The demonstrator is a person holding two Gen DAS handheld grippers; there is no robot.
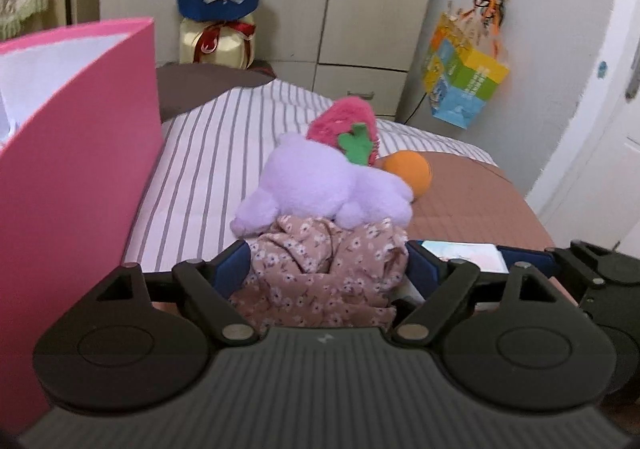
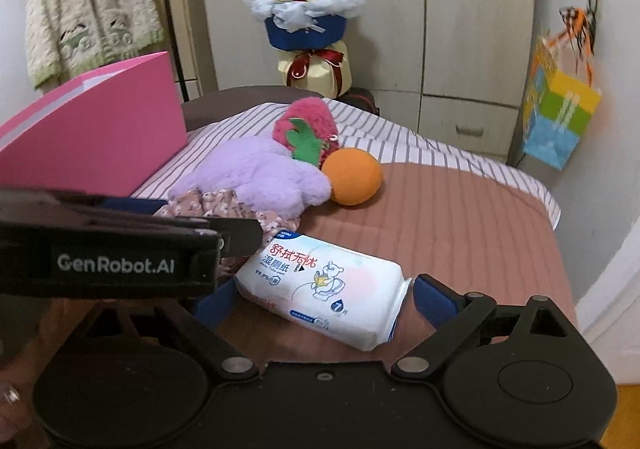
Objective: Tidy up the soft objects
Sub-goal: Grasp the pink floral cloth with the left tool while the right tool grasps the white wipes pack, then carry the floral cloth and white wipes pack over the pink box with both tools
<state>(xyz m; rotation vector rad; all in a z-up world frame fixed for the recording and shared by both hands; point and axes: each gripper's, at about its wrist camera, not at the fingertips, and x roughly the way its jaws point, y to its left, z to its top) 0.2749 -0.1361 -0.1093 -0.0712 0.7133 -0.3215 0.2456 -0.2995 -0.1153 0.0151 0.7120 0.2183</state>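
My left gripper has its jaws wide, one on each side of a bunched brown floral cloth on the bed; the pads touch its edges. Behind the cloth lie a purple plush, a pink strawberry plush and an orange ball. My right gripper is open around a white wet-wipes pack lying between its blue pads. The left gripper crosses the right wrist view at left. The plush, strawberry and ball show there too.
A pink open box stands at the left on the striped bed; it also shows in the right wrist view. A bouquet stands at the back. A colourful bag hangs on the right wall by the wardrobe.
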